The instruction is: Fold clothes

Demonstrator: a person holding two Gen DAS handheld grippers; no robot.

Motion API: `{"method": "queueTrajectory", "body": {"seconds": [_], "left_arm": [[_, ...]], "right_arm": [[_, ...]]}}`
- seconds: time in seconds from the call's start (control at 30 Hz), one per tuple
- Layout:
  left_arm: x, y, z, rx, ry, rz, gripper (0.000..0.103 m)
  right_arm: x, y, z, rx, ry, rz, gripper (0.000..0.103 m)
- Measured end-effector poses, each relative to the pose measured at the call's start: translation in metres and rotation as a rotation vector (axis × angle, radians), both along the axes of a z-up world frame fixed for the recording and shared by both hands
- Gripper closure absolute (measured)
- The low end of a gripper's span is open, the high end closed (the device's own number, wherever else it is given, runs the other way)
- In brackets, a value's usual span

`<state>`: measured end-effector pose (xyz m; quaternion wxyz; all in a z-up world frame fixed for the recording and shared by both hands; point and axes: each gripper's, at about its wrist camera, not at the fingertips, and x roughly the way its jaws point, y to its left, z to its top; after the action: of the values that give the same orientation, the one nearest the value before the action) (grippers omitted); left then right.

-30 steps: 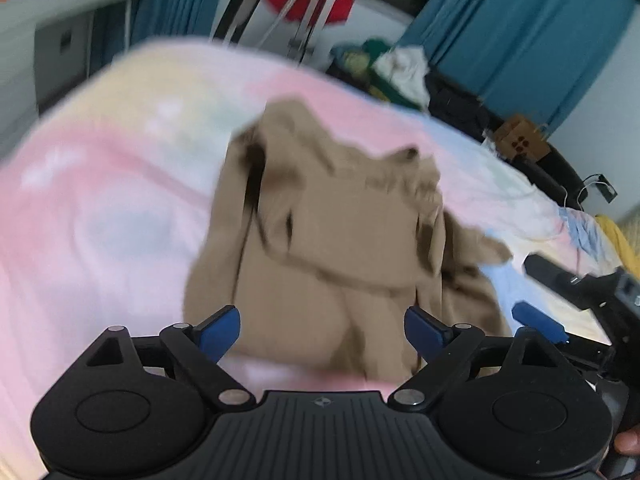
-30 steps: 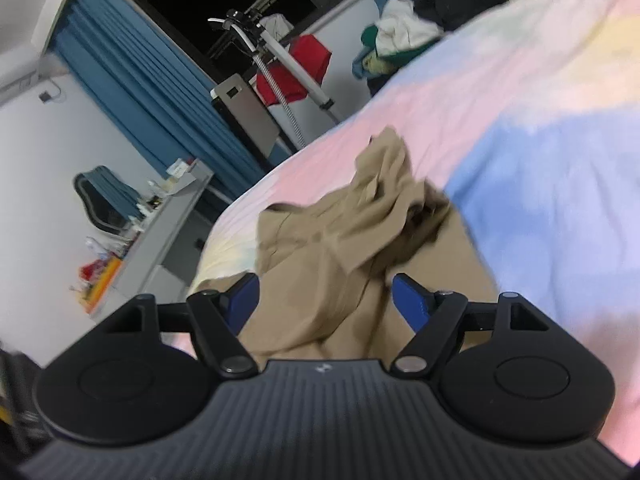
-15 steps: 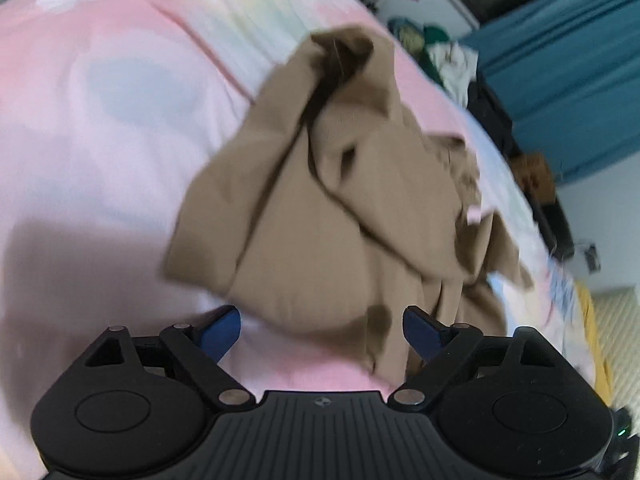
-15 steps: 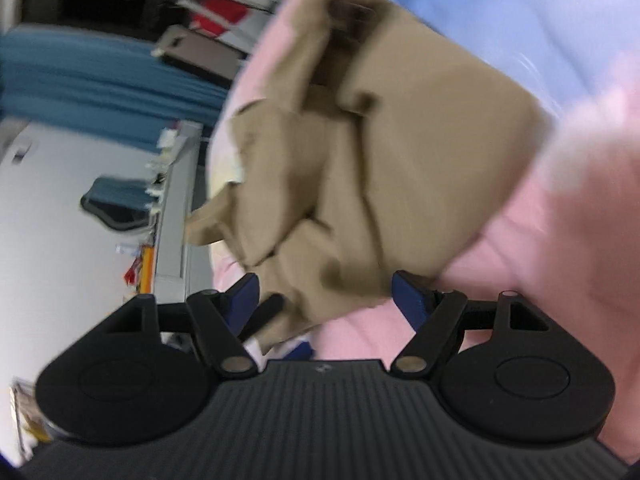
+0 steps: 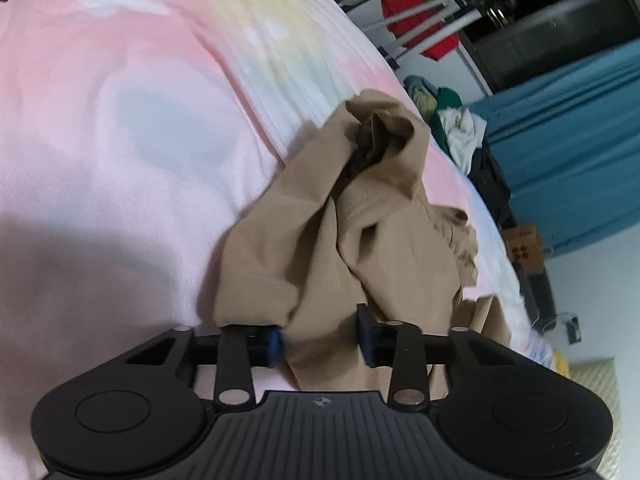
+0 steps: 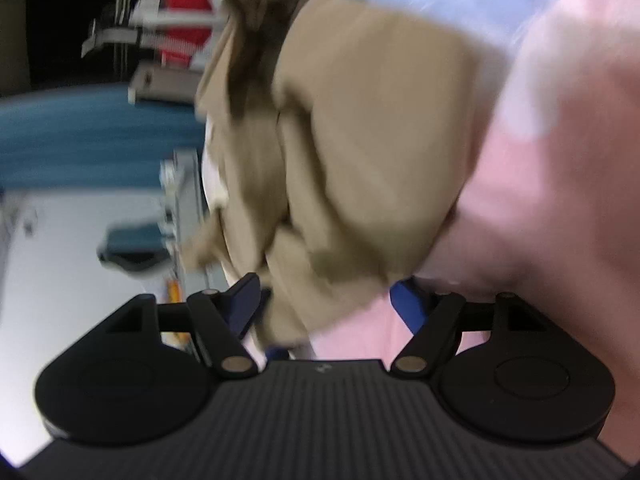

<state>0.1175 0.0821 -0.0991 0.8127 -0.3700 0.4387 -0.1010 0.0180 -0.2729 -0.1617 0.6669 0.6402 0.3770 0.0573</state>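
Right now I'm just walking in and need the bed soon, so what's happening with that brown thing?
A person with two handheld grippers is starting on a crumpled tan garment on the pastel bedspread. The left gripper has its jaws around a bunch of fabric. The right gripper is open at another edge. Nothing is folded yet.

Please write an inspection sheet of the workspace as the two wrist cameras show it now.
Surface: bed with a pastel pink, yellow and blue blanket.
Job's things: tan garment, crumpled, not folded.
Clutter: pile of clothes beyond the bed's far edge; cardboard box.
Grippers: left claw partly closed with a bunch of the garment between its fingers; right claw open, garment edge between its fingers; view blurred.
Cables: nothing seen.
Surroundings: blue curtains, clothes rack with a red garment.
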Motion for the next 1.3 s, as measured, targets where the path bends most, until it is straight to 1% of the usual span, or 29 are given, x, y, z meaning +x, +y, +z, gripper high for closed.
{"method": "queueTrajectory", "body": {"seconds": [0.07,0.1,0.17,0.27,0.37,0.4,0.47,0.5,0.53,0.57,0.6,0.7,0.77,0.9,1.03,1.07,1.13,1.2,1.27,1.3], "left_arm": [[-0.001,0.001,0.005,-0.011,-0.025,0.007,0.080],[-0.001,0.002,0.007,-0.017,-0.037,0.010,0.081],[-0.002,0.003,0.012,-0.028,-0.062,0.017,0.085],[-0.004,0.004,0.021,-0.045,-0.088,0.014,0.087],[-0.005,0.005,0.029,-0.062,-0.115,0.011,0.087],[-0.006,0.006,0.032,-0.068,-0.124,0.009,0.087],[-0.008,0.007,0.035,-0.069,-0.131,0.008,0.087],[-0.007,0.007,0.035,-0.069,-0.129,0.009,0.088],[-0.006,0.008,0.035,-0.070,-0.128,0.011,0.088],[-0.005,0.010,0.038,-0.074,-0.130,0.011,0.088],[-0.006,0.013,0.040,-0.082,-0.130,0.011,0.088],[-0.004,0.013,0.055,-0.091,-0.124,-0.002,0.089],[-0.003,0.014,0.066,-0.097,-0.120,-0.011,0.090],[-0.004,0.022,0.103,-0.125,-0.146,0.013,0.091],[-0.029,0.027,0.135,-0.109,-0.189,0.009,0.091],[-0.038,0.029,0.137,-0.102,-0.186,-0.001,0.091],[-0.057,0.033,0.143,-0.087,-0.179,-0.020,0.091],[-0.085,0.042,0.139,-0.101,-0.140,-0.025,0.091],[-0.117,0.049,0.133,-0.085,-0.102,-0.046,0.091],[-0.129,0.053,0.130,-0.092,-0.092,-0.048,0.091]], "right_arm": [[-0.004,-0.002,0.004,-0.014,-0.013,-0.029,0.029],[-0.006,-0.003,0.006,-0.023,-0.020,-0.044,0.029],[-0.009,-0.002,0.015,-0.086,-0.042,-0.058,0.029],[-0.016,-0.009,0.027,-0.147,-0.073,-0.103,0.029],[-0.021,-0.020,0.023,-0.149,-0.067,-0.142,0.029],[-0.020,-0.022,0.022,-0.161,-0.063,-0.147,0.031],[-0.016,-0.024,0.022,-0.192,-0.060,-0.140,0.038],[-0.013,-0.023,0.023,-0.210,-0.059,-0.129,0.053],[-0.011,-0.024,0.026,-0.233,-0.068,-0.125,0.075],[-0.010,-0.025,0.029,-0.257,-0.078,-0.123,0.085],[-0.008,-0.025,0.032,-0.282,-0.088,-0.120,0.088],[-0.010,-0.027,0.048,-0.301,-0.112,-0.128,0.089],[-0.007,-0.030,0.065,-0.293,-0.148,-0.138,0.090],[-0.008,-0.027,0.109,-0.325,-0.214,-0.125,0.090],[-0.026,-0.023,0.138,-0.350,-0.254,-0.109,0.090],[-0.030,-0.023,0.141,-0.357,-0.260,-0.103,0.090],[-0.051,-0.020,0.145,-0.385,-0.269,-0.091,0.090],[-0.078,-0.016,0.144,-0.382,-0.273,-0.081,0.090],[-0.104,-0.010,0.140,-0.371,-0.270,-0.071,0.090],[-0.117,-0.007,0.138,-0.362,-0.264,-0.068,0.090]]}}
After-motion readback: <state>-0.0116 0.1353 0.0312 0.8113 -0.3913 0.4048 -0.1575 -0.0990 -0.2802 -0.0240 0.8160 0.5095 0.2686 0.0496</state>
